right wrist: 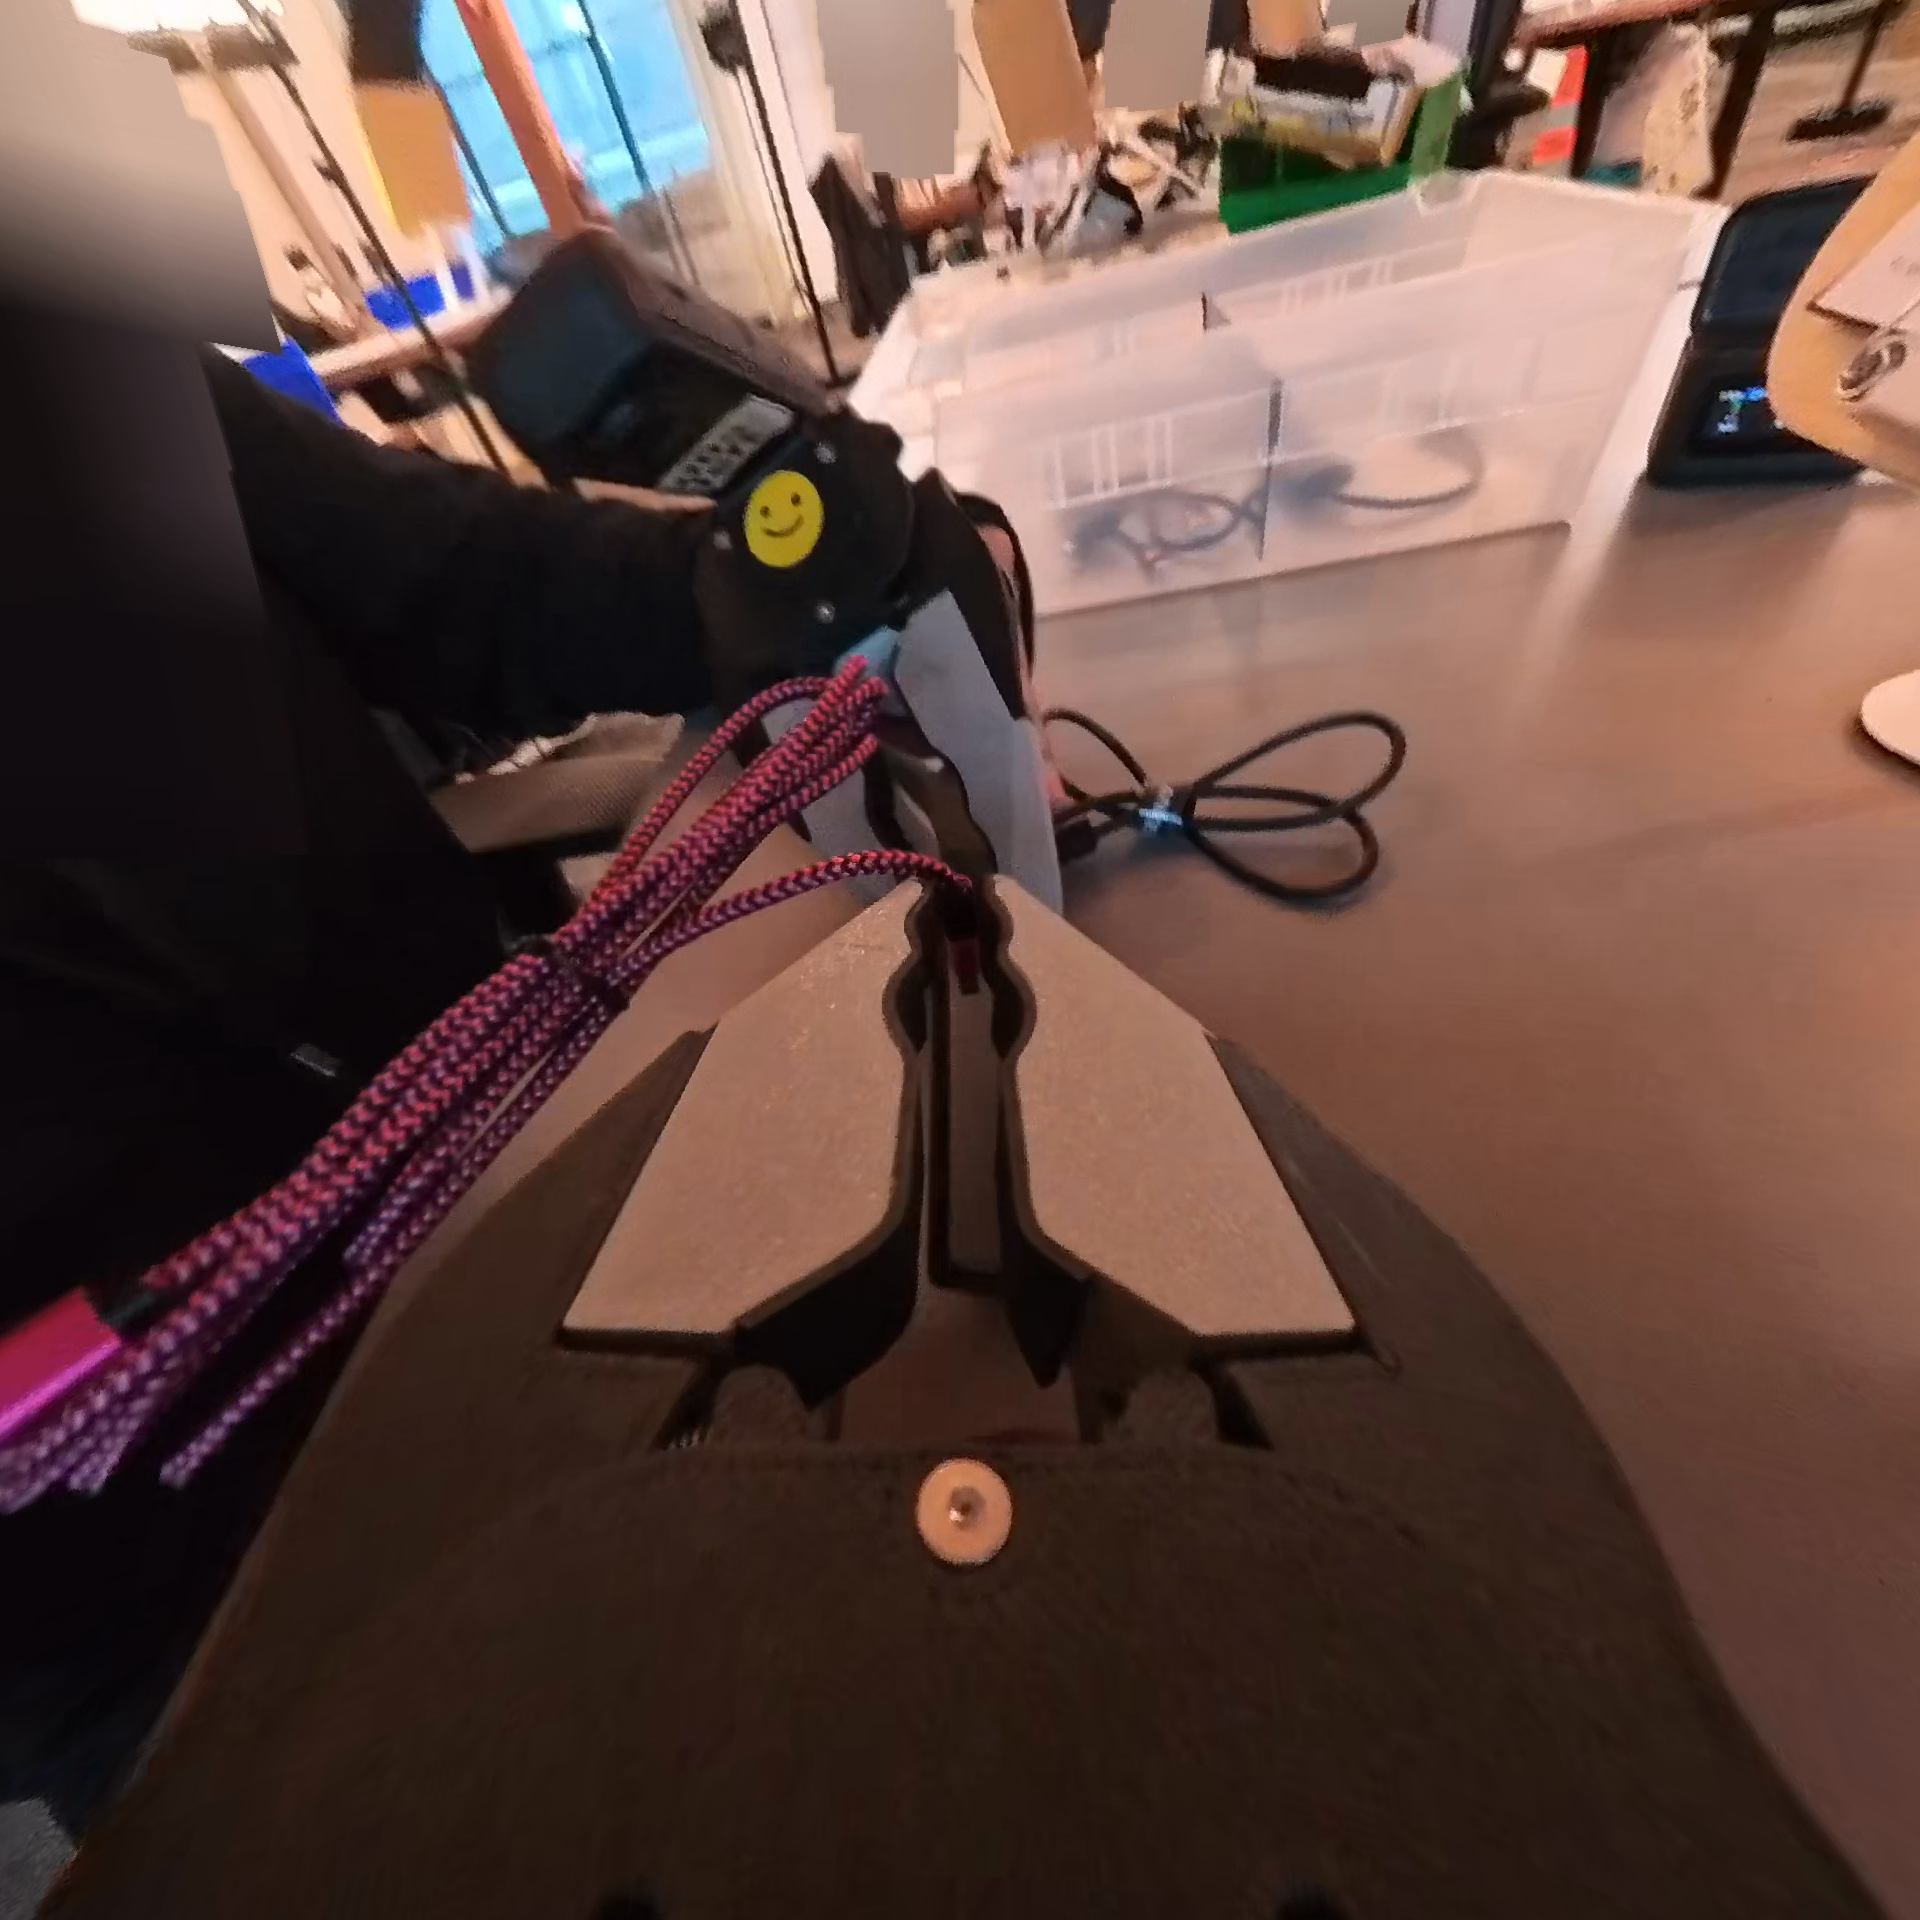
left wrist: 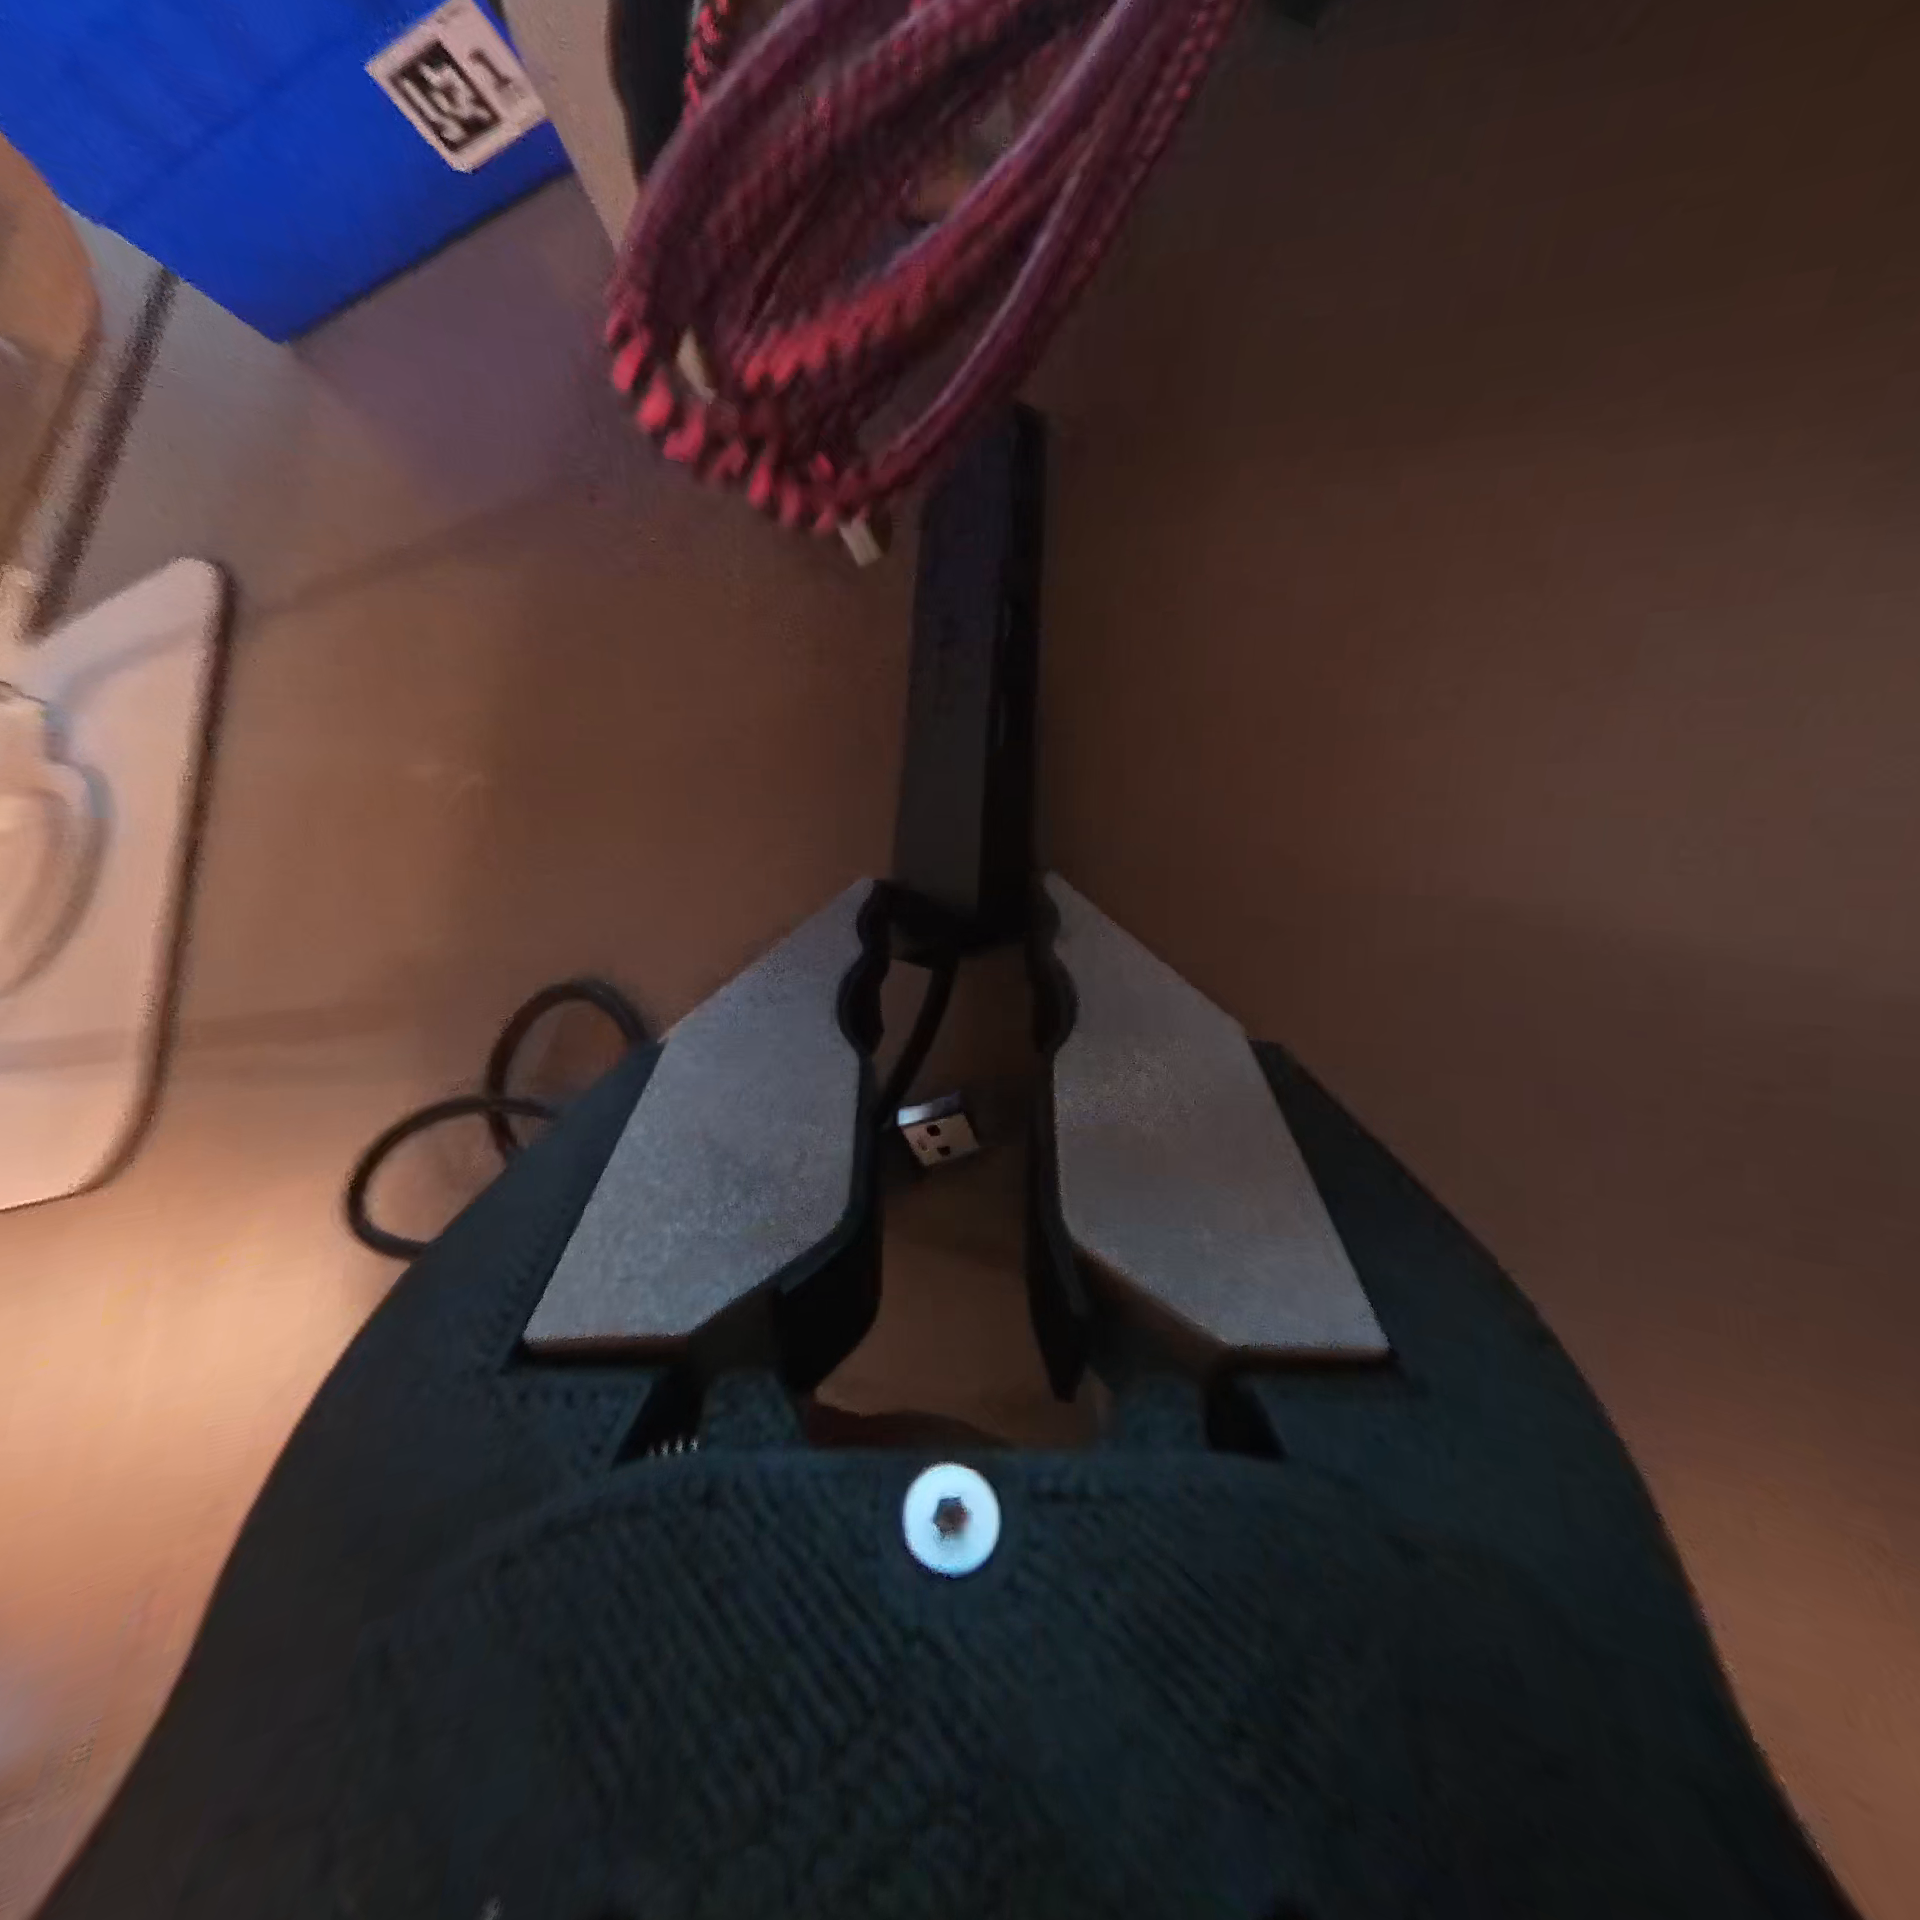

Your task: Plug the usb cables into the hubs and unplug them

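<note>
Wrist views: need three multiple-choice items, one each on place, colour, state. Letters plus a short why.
1. Where does the black cable lie?
A. coiled on the table
B. inside the clear bin
C. held in the right gripper

2. What colour is the braided cable?
A. green and white
B. red and purple
C. plain yellow

3. What is the left gripper doing?
A. wide open, holding nothing
B. shut on the braided cable
C. shut on the black hub

Answers:
1 A: its loops rest on the table surface, in front of the bin.
2 B: the weave shows red and purple strands in both views.
3 C: the near end of the slim black bar sits clamped between its fingertips.
</note>
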Tool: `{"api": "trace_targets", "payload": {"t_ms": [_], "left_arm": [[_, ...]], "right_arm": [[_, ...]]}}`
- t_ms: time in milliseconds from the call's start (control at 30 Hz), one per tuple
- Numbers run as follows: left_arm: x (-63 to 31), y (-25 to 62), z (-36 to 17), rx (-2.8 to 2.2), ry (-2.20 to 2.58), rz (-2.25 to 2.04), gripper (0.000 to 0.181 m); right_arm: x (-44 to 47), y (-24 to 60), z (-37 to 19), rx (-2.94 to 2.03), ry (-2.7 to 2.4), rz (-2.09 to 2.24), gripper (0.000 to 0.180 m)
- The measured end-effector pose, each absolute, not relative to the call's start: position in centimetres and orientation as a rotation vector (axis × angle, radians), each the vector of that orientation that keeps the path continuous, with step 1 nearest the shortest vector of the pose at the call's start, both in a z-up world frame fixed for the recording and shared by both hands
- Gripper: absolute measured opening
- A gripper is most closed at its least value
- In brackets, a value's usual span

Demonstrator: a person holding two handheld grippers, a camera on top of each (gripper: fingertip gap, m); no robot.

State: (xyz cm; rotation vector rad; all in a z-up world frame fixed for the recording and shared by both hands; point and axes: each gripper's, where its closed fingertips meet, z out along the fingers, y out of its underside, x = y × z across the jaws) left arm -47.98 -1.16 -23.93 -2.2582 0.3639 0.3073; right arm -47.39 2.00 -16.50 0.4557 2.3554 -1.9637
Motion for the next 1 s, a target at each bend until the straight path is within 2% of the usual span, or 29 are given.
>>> {"api": "trace_targets", "payload": {"t_ms": [67,100,200,367,567,1000], "left_arm": [[-46.2,-1.2,-23.6,-2.244,0.286,0.033,0.023],[-45.3,-1.2,-23.2,-2.227,0.262,-0.104,0.011],[-45.2,-0.8,-21.9,-2.155,0.121,-0.309,0.009],[-46.8,-1.0,-22.9,-2.218,0.095,-0.165,0.009],[-46.9,-0.8,-22.9,-2.218,0.049,-0.194,0.009],[-46.7,-0.3,-22.3,-2.177,0.071,-0.143,0.009]], "right_arm": [[-47.2,1.8,-16.3,0.467,2.324,-1.968,0.005],[-47.3,1.7,-16.4,0.481,2.338,-1.953,0.005],[-47.0,0.8,-16.9,0.495,2.363,-1.905,0.005],[-47.2,0.3,-18.2,0.534,2.48,-1.815,0.005],[-48.2,1.2,-18.5,0.668,2.323,-1.763,0.005],[-47.3,0.9,-18.3,0.514,2.477,-1.718,0.004]]}}
